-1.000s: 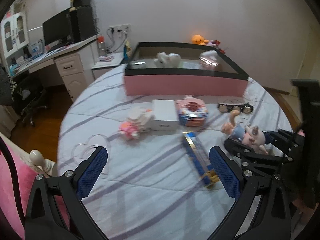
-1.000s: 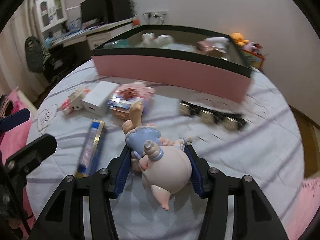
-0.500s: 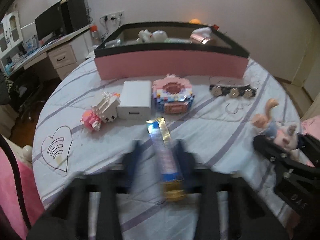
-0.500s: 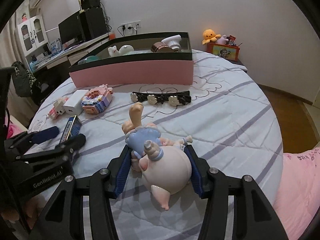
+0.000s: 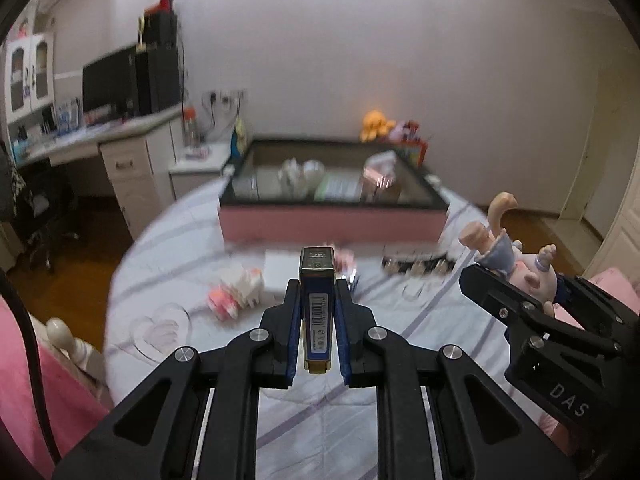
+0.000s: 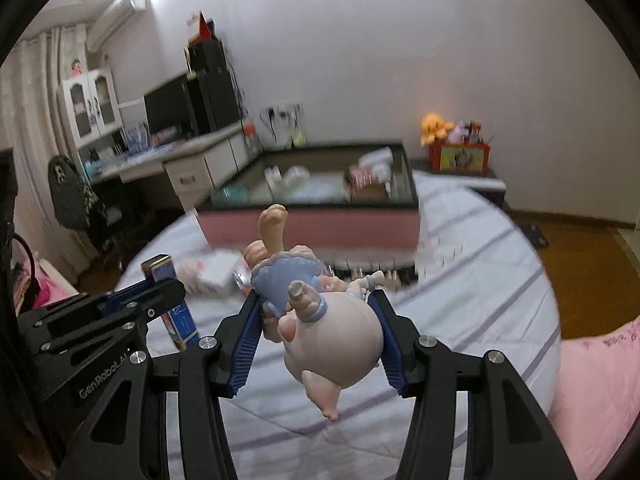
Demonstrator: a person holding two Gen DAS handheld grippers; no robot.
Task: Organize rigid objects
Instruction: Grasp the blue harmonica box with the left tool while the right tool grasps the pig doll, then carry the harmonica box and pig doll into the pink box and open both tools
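Observation:
My left gripper (image 5: 317, 292) is shut on a long blue and gold box (image 5: 317, 304), lifted off the bed and pointing toward the pink storage box (image 5: 332, 226). My right gripper (image 6: 316, 304) is shut on a pink doll in a blue dress (image 6: 320, 312), head toward the camera, one leg sticking up. The doll (image 5: 508, 256) and the right gripper (image 5: 516, 300) show at the right of the left wrist view. In the right wrist view the left gripper (image 6: 160, 284) with the blue box (image 6: 172, 296) is at the left.
On the striped bedsheet (image 5: 200, 320) lie a pink block toy (image 5: 236, 292), a white box (image 5: 282, 270) and a black strip with round pieces (image 5: 416, 266). The pink storage box holds several items. A desk (image 5: 120, 152) stands left, a pink blanket (image 6: 600, 392) right.
The left gripper went from open over the bed to shut on the blue box and lifted it. The right gripper rose with the doll; both views now look more level at the room.

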